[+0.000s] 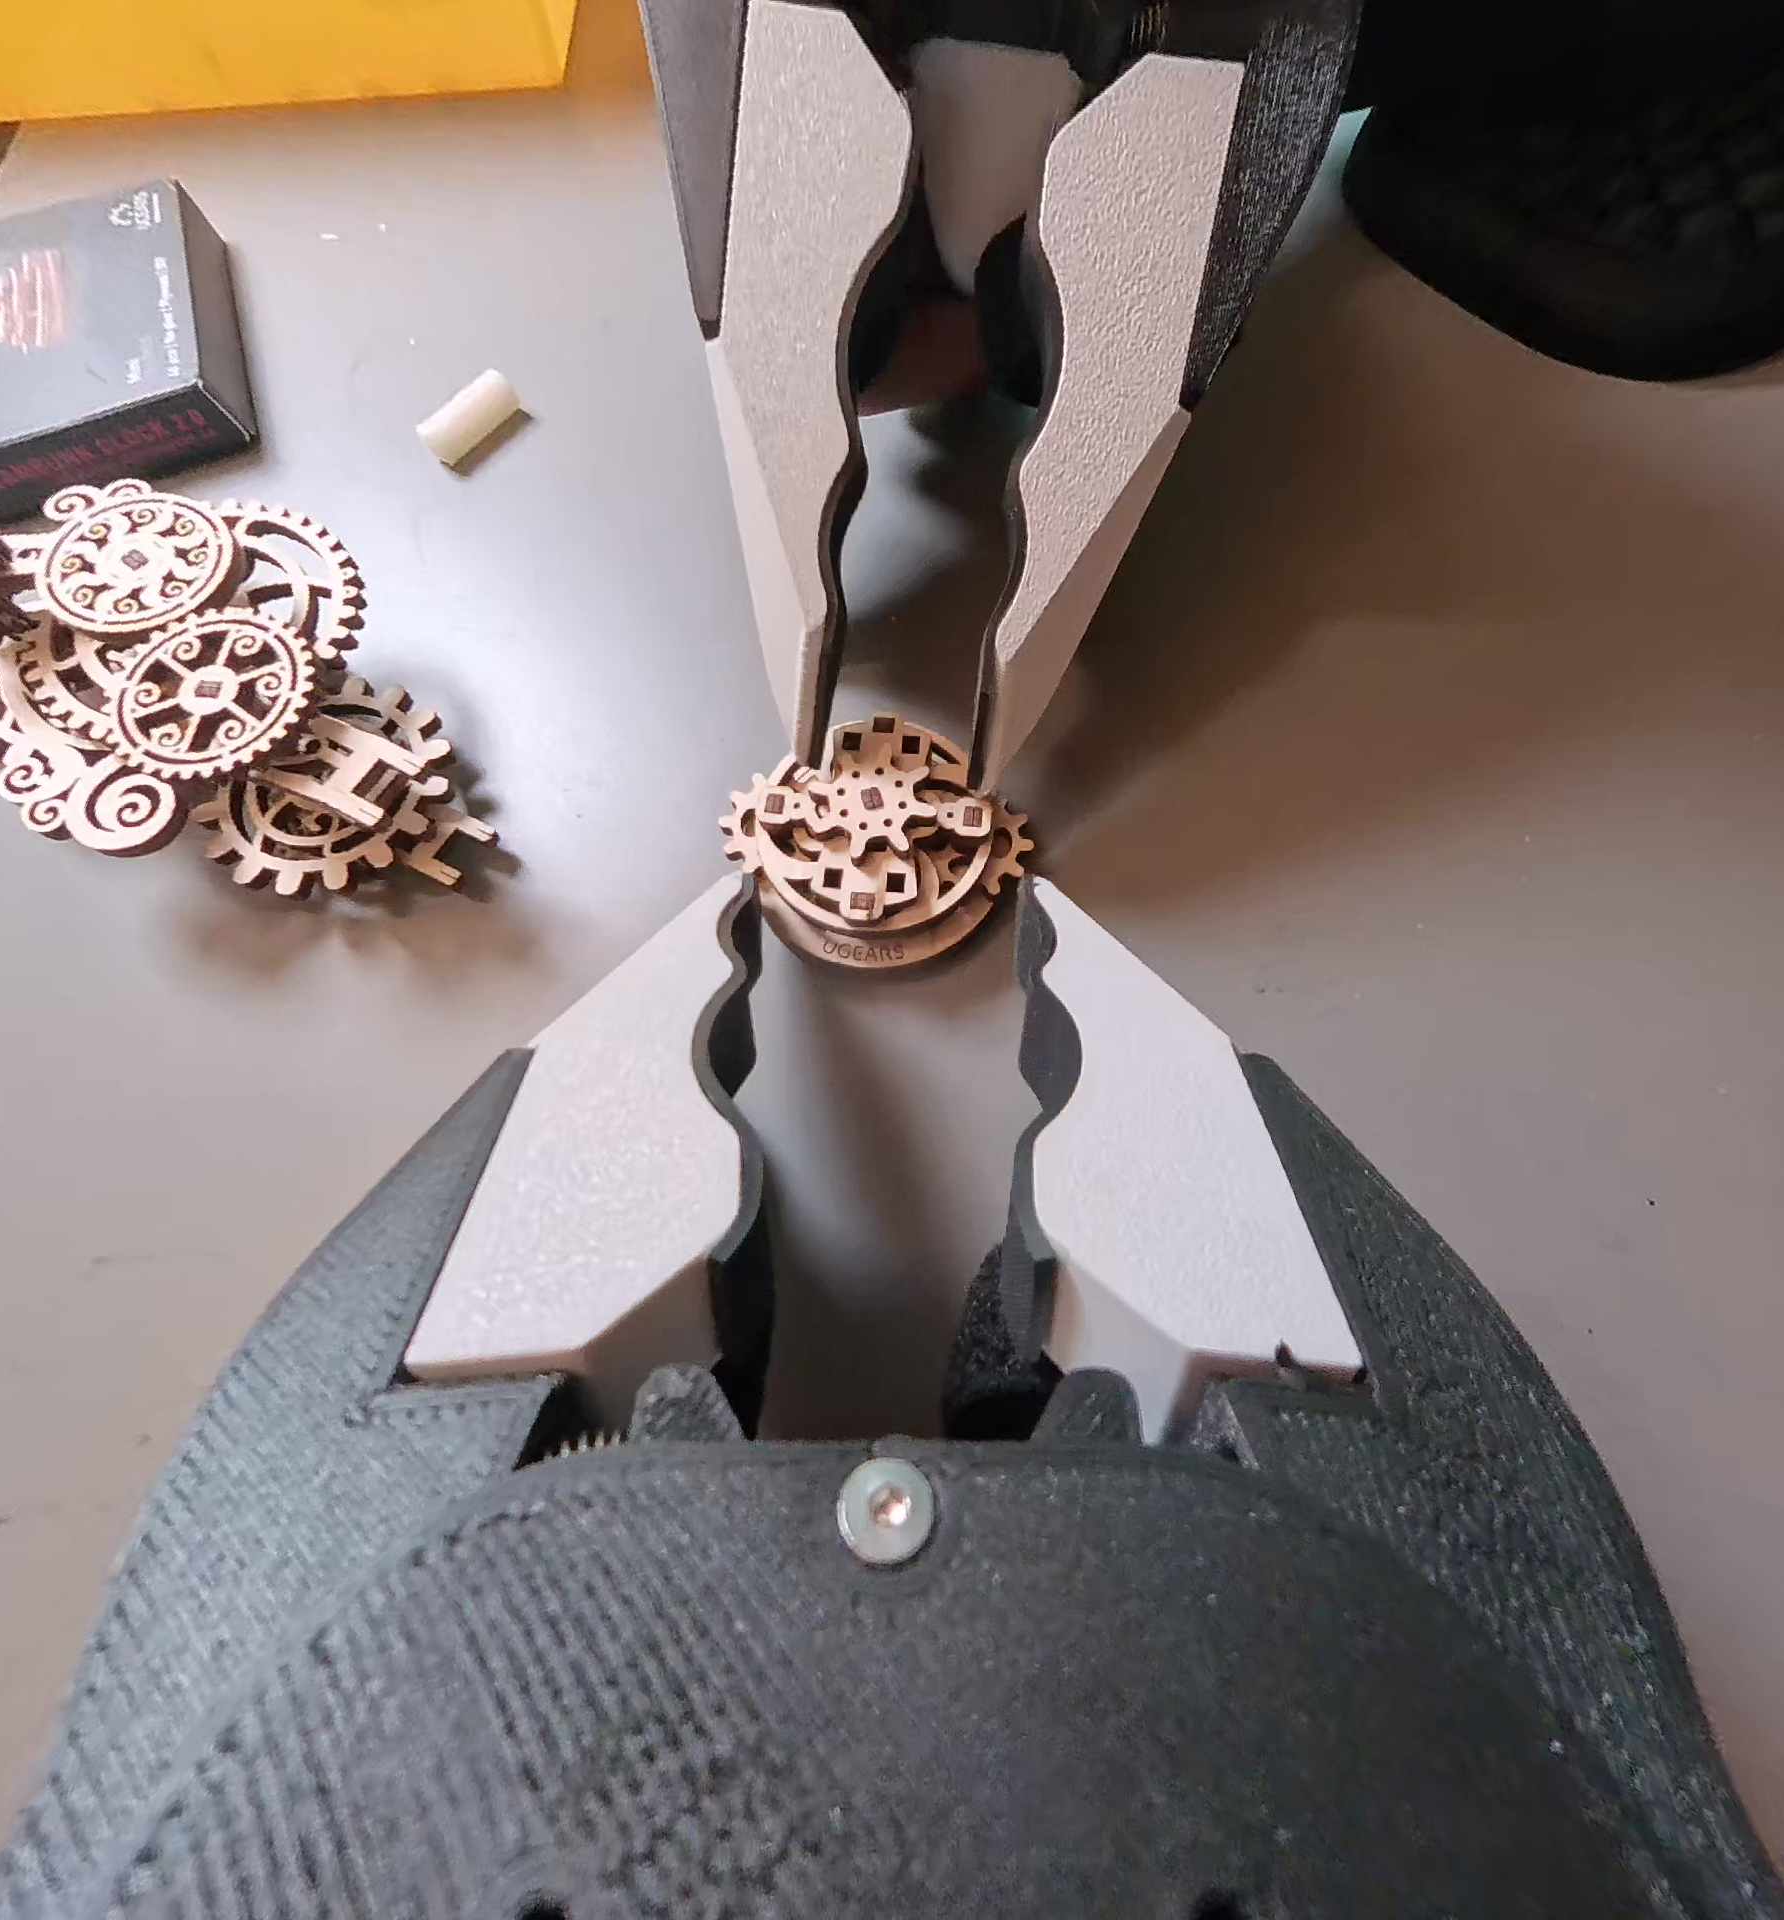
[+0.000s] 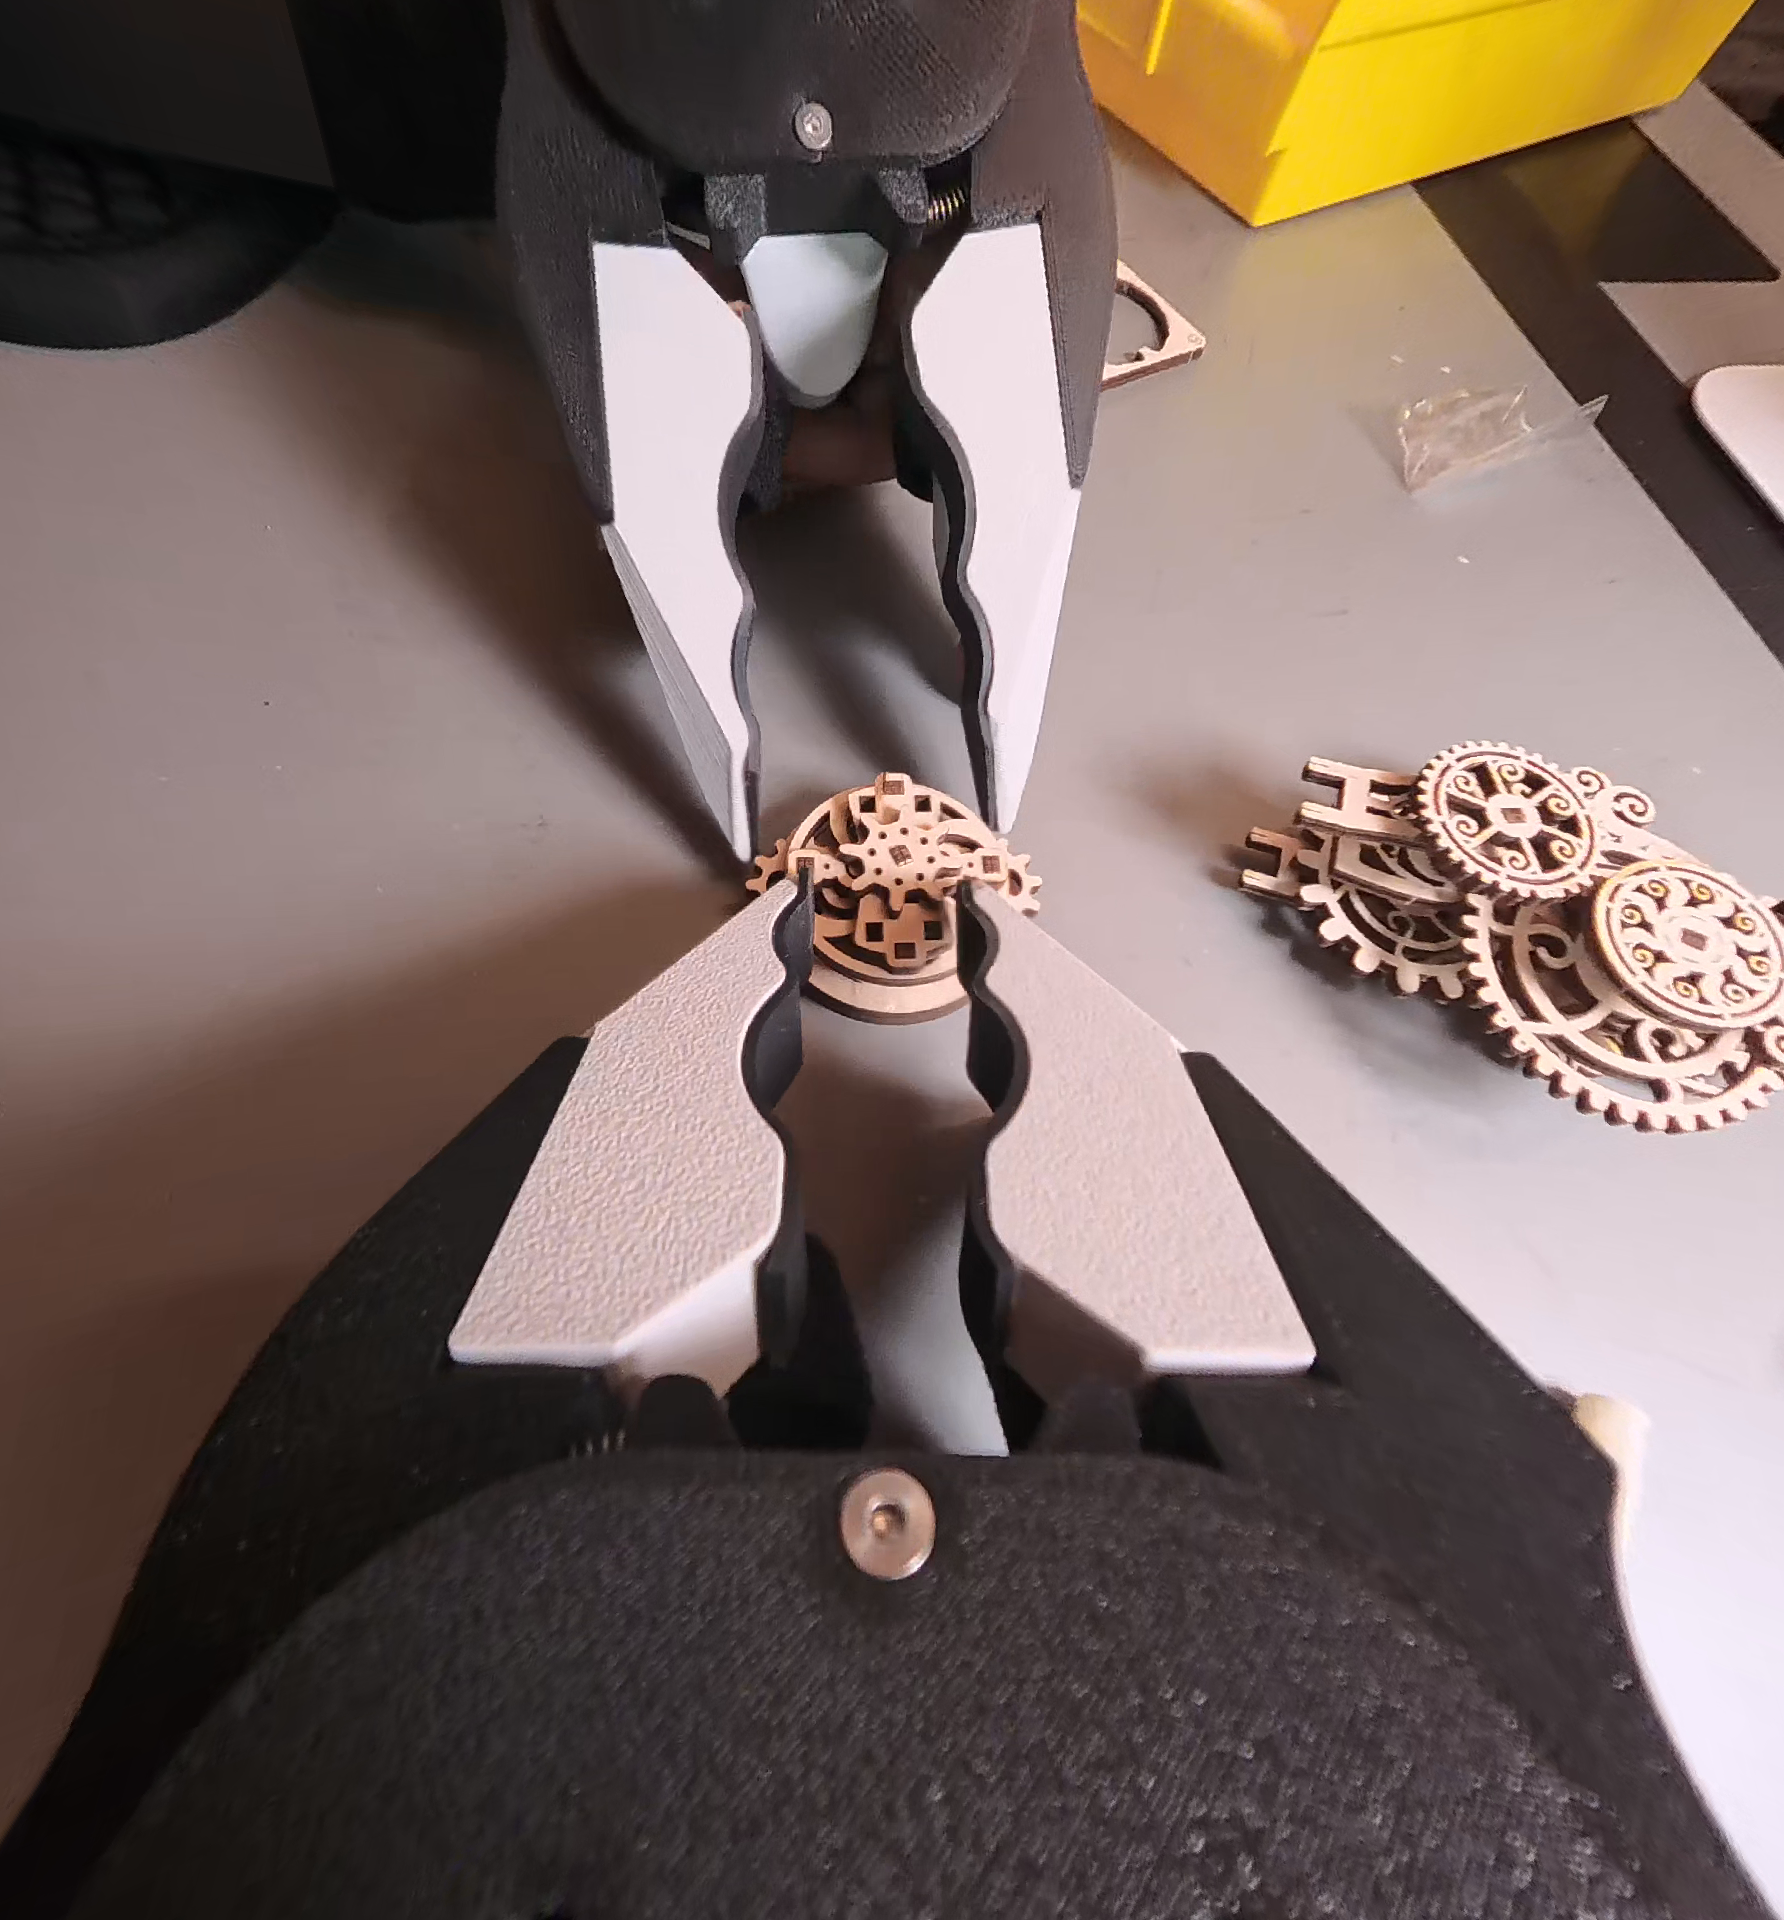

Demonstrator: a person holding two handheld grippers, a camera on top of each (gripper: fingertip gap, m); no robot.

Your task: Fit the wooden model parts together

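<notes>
the right claw (image 2: 883,894) pinches the small gear stack (image 2: 893,883) to steady it on the tabletop (image 2: 244,727), while the left claw (image 1: 883,894) stands released just beside it, probably to regrip.

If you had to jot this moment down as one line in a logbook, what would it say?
small round wooden gear assembly on grey table | right gripper closed around its sides | left gripper open, astride it | bigger gear cluster aside
</notes>
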